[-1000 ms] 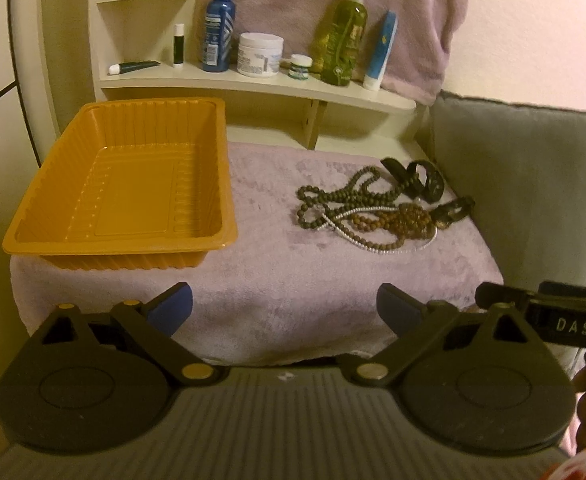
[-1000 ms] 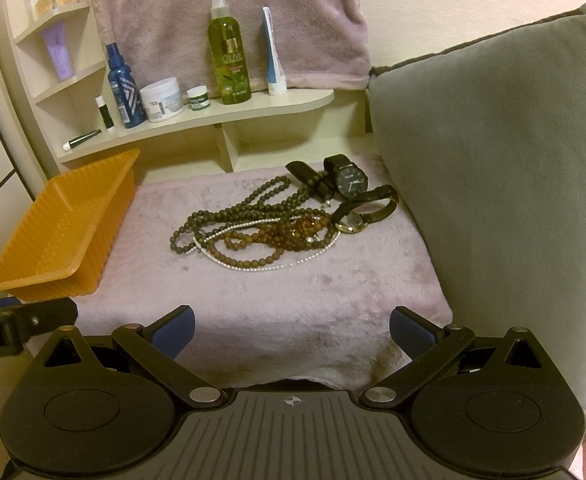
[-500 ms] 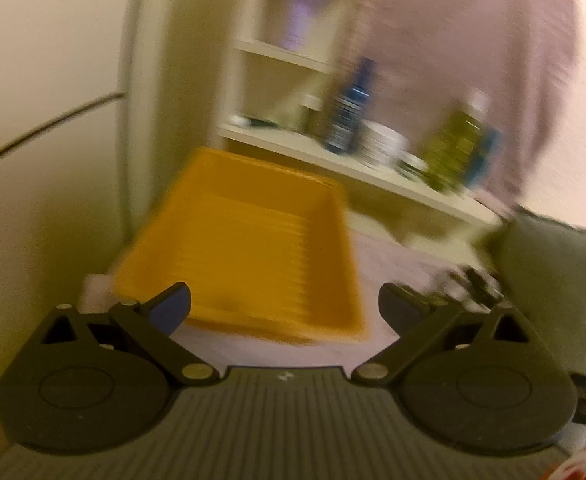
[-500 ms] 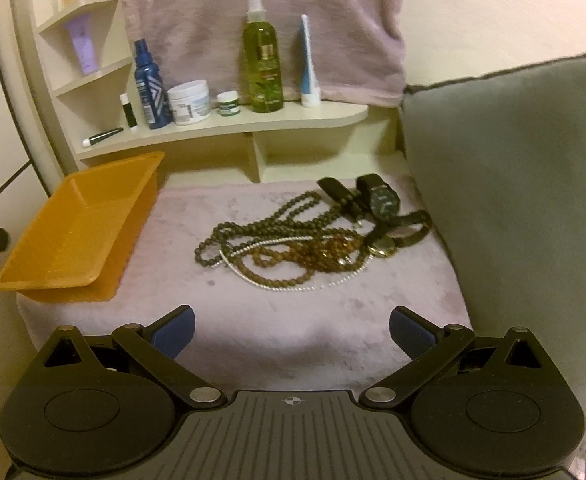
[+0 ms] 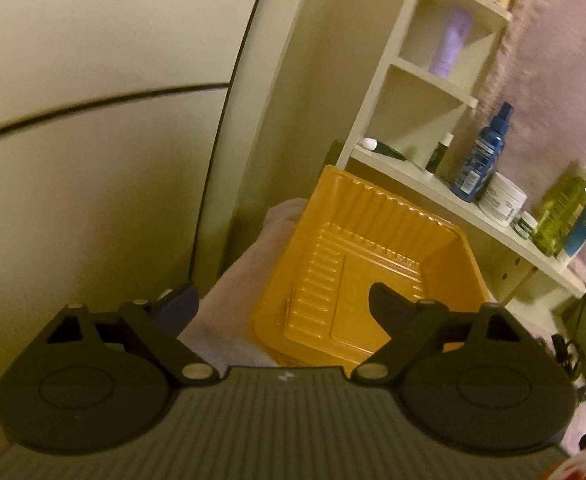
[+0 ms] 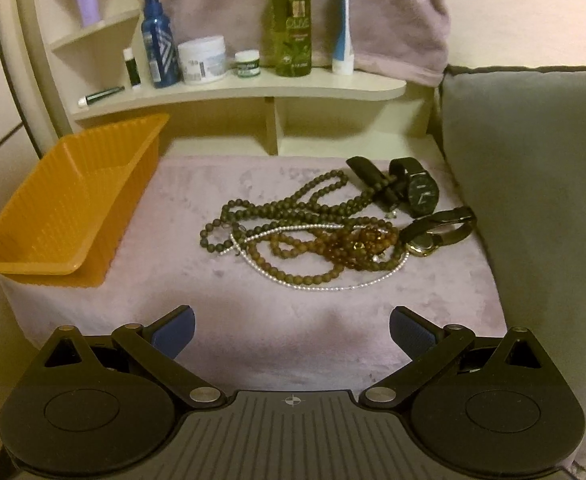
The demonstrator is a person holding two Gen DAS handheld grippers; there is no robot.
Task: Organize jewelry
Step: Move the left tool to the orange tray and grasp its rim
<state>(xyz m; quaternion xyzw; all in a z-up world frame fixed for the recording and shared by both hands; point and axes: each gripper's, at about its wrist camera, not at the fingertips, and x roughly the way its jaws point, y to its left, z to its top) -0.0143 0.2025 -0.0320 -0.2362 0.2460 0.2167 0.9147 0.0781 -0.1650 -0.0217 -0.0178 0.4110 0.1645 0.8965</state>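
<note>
The orange tray [image 6: 65,204] sits at the left end of a mauve plush cloth [image 6: 253,320], and everything else can be placed from it. To the right of the tray, well apart from it, the jewelry lies in one tangled heap on the cloth: a dark bead necklace [image 6: 277,208], a brown bead necklace [image 6: 333,248] and a thin pearl strand [image 6: 313,284] looped through each other. At the end of the heap farthest from the tray are a black watch [image 6: 419,194] and a gold-faced watch [image 6: 433,236], touching the beads. Nothing lies in the tray.

The right gripper [image 6: 291,330] hangs over the near edge of the cloth, to the right of the tray, its jaws spread wide and holding nothing. The left gripper [image 5: 281,304] is tilted above the tray's near corner, jaws likewise spread wide and empty; one finger [image 5: 389,308] is over the tray floor [image 5: 357,280], the other off its left side.

Behind the tray a cream shelf [image 6: 253,88] carries a blue spray bottle [image 6: 159,44], a white jar [image 6: 203,58] and a green bottle [image 6: 293,24]. A grey cushion [image 6: 533,184] stands past the heap, on the side away from the tray.
</note>
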